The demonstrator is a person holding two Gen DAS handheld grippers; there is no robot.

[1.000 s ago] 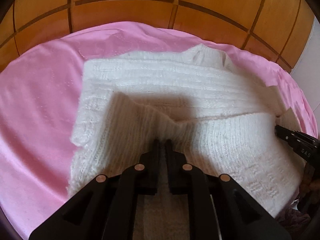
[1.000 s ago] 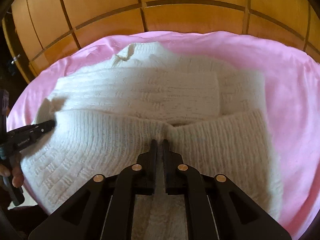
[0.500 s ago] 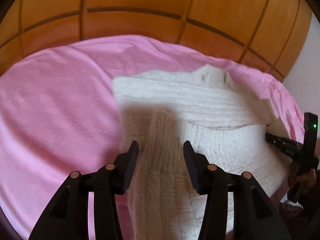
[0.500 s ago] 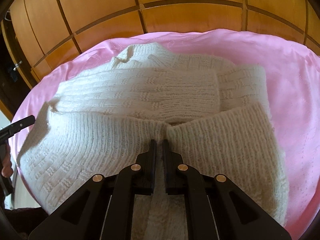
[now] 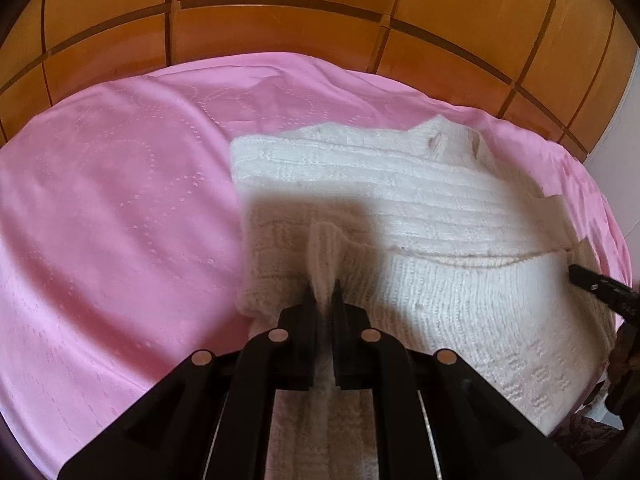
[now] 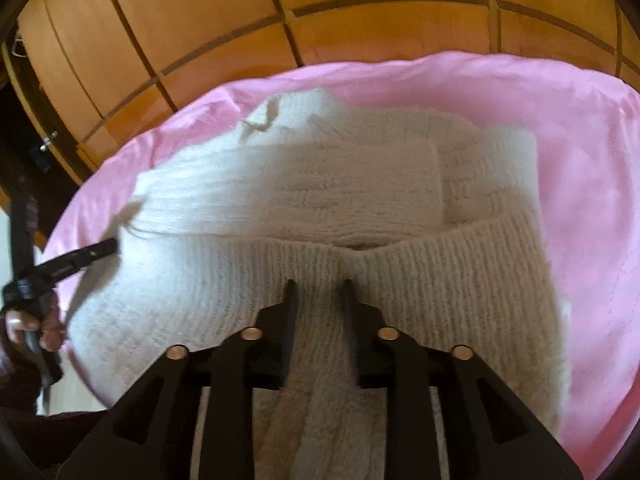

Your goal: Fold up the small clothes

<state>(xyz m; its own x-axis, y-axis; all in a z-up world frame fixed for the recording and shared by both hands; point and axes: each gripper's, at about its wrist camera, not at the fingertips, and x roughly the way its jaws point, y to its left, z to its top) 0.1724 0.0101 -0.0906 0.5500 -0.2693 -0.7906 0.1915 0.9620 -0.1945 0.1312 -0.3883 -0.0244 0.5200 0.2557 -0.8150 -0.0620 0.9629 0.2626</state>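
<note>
A white knitted sweater [image 5: 420, 200] lies on a pink sheet [image 5: 120, 208], its lower part folded up over the body. My left gripper [image 5: 323, 292] is shut on a pinch of the sweater's folded hem at its left side. In the right wrist view the sweater [image 6: 340, 184] fills the middle. My right gripper [image 6: 318, 286] has its fingers parted over the ribbed hem edge, with knit lying between them. The right gripper's tip [image 5: 592, 284] shows at the right edge of the left wrist view. The left gripper [image 6: 80, 258] shows at the left of the right wrist view.
The pink sheet [image 6: 580, 160] covers the whole surface. A wooden panelled wall [image 5: 280, 20] stands behind it and also shows in the right wrist view [image 6: 200, 40]. A person's hand [image 6: 24, 320] holds the left gripper's handle.
My left gripper opened, shifted left along the hem, then shut on it again. My right gripper went from shut on the hem to parted fingers.
</note>
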